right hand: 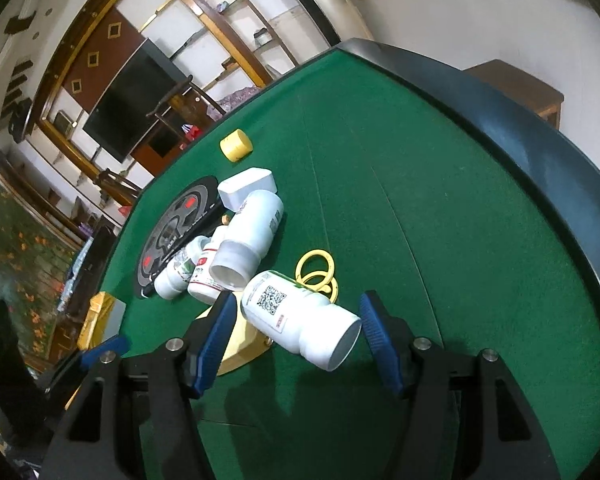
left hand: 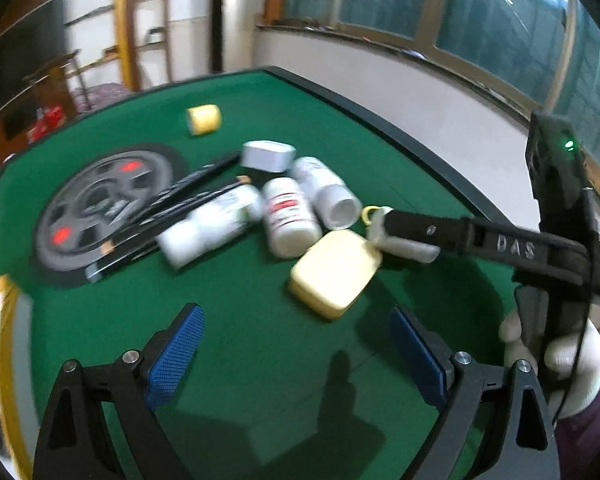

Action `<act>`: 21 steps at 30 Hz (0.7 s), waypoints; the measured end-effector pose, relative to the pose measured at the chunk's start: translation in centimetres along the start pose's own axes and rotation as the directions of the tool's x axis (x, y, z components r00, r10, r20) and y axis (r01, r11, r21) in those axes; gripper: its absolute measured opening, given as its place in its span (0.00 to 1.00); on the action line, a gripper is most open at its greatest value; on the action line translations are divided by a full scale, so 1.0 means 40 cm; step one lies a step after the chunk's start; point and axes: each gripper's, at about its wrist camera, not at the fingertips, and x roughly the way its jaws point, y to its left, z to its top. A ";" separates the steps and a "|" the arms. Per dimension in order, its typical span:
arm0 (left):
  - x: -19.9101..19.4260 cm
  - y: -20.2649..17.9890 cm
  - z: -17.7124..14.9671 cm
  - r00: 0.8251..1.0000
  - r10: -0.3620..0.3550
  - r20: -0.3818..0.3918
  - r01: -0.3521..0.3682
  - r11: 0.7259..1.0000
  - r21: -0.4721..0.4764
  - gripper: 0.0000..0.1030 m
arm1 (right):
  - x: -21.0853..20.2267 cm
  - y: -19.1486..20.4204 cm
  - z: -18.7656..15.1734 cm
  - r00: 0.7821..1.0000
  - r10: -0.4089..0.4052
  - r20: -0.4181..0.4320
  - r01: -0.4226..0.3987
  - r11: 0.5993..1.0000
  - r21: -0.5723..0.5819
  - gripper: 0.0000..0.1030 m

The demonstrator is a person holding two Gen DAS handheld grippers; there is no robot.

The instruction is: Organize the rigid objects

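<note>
The right gripper point(right hand: 296, 332) stands open around a lying white bottle point(right hand: 300, 316), pads apart from it. The left gripper point(left hand: 296, 356) is open and empty. Other bottles point(right hand: 248, 236) lie at eleven o'clock on the green table point(right hand: 440, 208).

Bottle labels point(left hand: 288, 206) motion-blurred, unreadable

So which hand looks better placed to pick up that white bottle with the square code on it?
Probably the right: the right gripper is open with the white bottle lying between its pads. The left gripper hangs open over bare felt.
</note>
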 end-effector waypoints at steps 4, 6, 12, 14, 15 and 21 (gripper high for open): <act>0.048 -0.041 0.034 1.000 0.007 -0.008 -0.006 0.996 0.088 0.92 | 0.001 0.005 0.000 1.000 -0.013 0.000 0.013 1.000 -0.016 0.62; 0.072 -0.057 0.041 1.000 0.011 -0.023 -0.008 0.993 0.117 0.87 | 0.002 0.006 0.001 1.000 -0.010 -0.001 0.010 1.000 -0.014 0.61; 0.111 -0.063 0.039 0.996 -0.021 -0.087 0.026 0.998 0.056 0.59 | 0.003 0.006 0.001 1.000 -0.010 -0.001 0.010 1.000 -0.014 0.62; 0.103 -0.043 0.033 0.996 -0.042 -0.085 0.043 0.999 0.012 0.58 | 0.003 0.006 0.001 1.000 -0.010 -0.001 0.010 1.000 -0.014 0.62; 0.096 -0.033 0.027 0.995 -0.043 -0.085 0.043 0.999 0.000 0.57 | 0.003 0.006 0.001 1.000 -0.010 -0.001 0.010 1.000 -0.014 0.62; 0.016 0.022 -0.030 0.992 -0.067 -0.105 0.059 0.995 -0.079 0.51 | 0.003 0.009 0.004 1.000 -0.002 -0.001 0.002 1.000 -0.014 0.64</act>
